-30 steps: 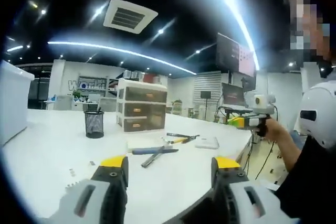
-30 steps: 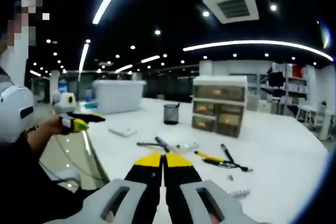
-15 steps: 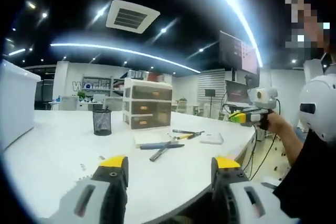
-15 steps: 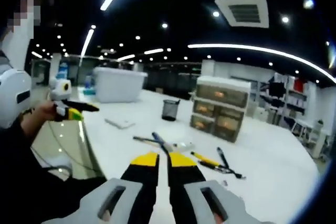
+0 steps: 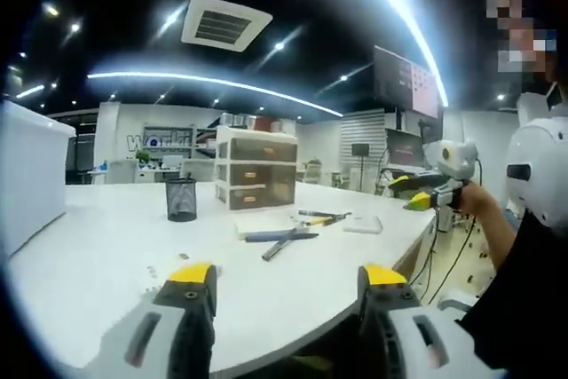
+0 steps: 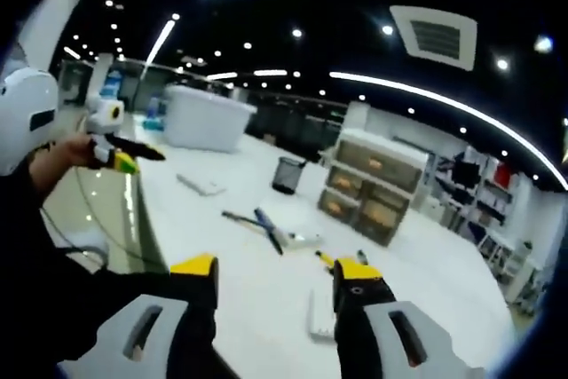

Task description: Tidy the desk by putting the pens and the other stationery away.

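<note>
Dark and yellow-handled pens [image 5: 293,235] lie loose mid-counter on the white counter [image 5: 106,264], beside the black mesh pen cup [image 5: 181,199] and the brown three-drawer organiser [image 5: 256,180]; nothing put away, I'd say. Your left gripper [image 5: 286,299] and right gripper [image 6: 275,283] hover, fingers wide apart, empty

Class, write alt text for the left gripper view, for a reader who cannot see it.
The open left gripper hovers above a white desk holding pens, a black mesh pen cup and a three-drawer organiser. At right, a person's hand holds the right gripper.
</note>
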A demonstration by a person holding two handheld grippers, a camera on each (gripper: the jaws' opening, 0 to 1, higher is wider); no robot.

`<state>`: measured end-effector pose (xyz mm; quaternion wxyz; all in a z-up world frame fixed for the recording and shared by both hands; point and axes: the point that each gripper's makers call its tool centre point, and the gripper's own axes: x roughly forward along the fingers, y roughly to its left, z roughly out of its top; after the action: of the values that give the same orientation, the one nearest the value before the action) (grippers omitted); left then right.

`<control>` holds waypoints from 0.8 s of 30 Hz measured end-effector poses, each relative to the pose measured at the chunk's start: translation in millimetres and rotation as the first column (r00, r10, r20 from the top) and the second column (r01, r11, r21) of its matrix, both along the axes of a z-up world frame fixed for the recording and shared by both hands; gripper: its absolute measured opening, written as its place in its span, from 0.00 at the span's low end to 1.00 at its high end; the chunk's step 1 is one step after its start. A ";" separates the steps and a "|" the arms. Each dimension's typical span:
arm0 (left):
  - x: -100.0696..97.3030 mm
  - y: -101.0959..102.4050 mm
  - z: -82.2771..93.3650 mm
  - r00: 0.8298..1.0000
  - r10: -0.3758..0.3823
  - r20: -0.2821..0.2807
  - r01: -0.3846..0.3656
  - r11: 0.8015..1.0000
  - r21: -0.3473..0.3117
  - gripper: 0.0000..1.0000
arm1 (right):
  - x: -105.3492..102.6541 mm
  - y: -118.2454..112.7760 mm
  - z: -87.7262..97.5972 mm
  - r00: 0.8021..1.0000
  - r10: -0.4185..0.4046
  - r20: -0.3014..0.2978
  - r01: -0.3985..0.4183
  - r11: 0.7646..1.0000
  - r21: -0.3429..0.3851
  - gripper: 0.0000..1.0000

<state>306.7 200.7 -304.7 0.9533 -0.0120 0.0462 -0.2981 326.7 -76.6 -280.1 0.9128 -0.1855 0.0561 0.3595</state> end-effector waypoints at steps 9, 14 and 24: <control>-1.3 2.8 -3.3 1.000 0.006 -0.013 -0.006 1.000 0.025 0.65 | -1.2 -4.8 -9.4 1.000 -0.004 -0.003 0.004 0.999 -0.044 0.69; -0.2 4.4 -9.7 0.999 0.022 -0.032 -0.019 0.997 0.079 0.68 | -0.5 -8.6 -6.7 1.000 -0.008 0.007 0.008 0.998 -0.061 0.69; -7.0 3.9 -31.2 0.989 0.018 -0.147 0.010 0.982 0.190 0.70 | -1.3 -13.2 -10.8 1.000 0.011 0.008 -0.009 0.987 -0.161 0.69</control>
<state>299.7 204.6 -335.9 0.9447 0.0568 0.1452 -0.2886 325.4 -89.8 -290.9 0.8932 -0.2606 0.0802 0.3577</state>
